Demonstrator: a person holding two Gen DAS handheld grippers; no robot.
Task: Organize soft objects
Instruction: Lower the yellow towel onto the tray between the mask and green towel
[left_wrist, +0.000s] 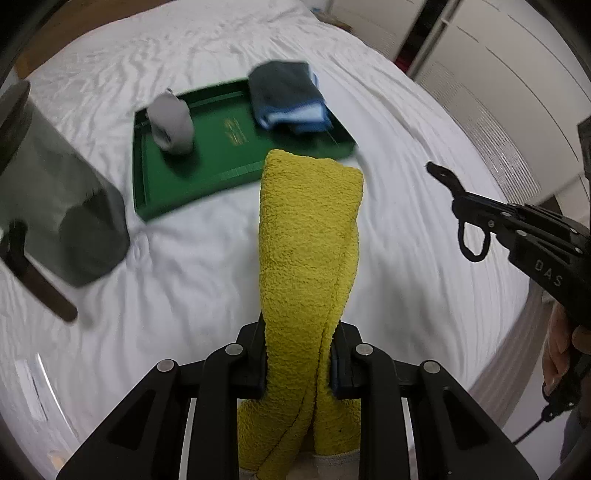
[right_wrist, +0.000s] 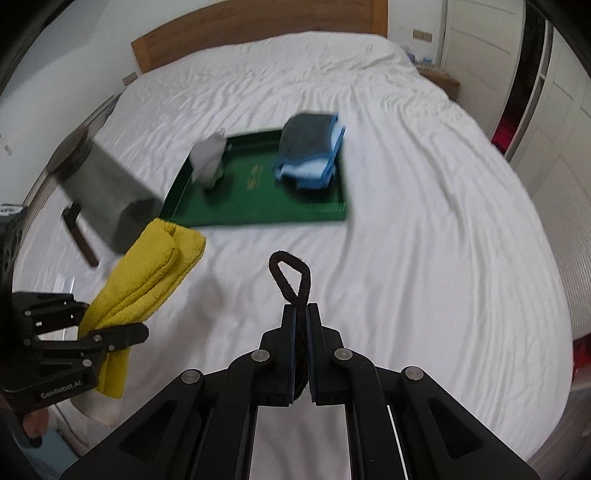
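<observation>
With grey roll (left_wrist: 170, 123) and blue stack (left_wrist: 291, 98) lying on the green tray (left_wrist: 221, 162), I am carrying the yellow towel (left_wrist: 308, 236), clenched in the left gripper (left_wrist: 299, 354), short of the tray, the right gripper (right_wrist: 302, 321) pinching a black loop (right_wrist: 290, 275).

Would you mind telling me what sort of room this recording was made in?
Most likely a bedroom: a wide bed under a rumpled white sheet, a wooden headboard behind it, and pale wardrobe doors along the side wall.

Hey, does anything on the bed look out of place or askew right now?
Yes: the folded blue towel stack overhangs the green tray's far right corner, rather than lying fully inside.
</observation>
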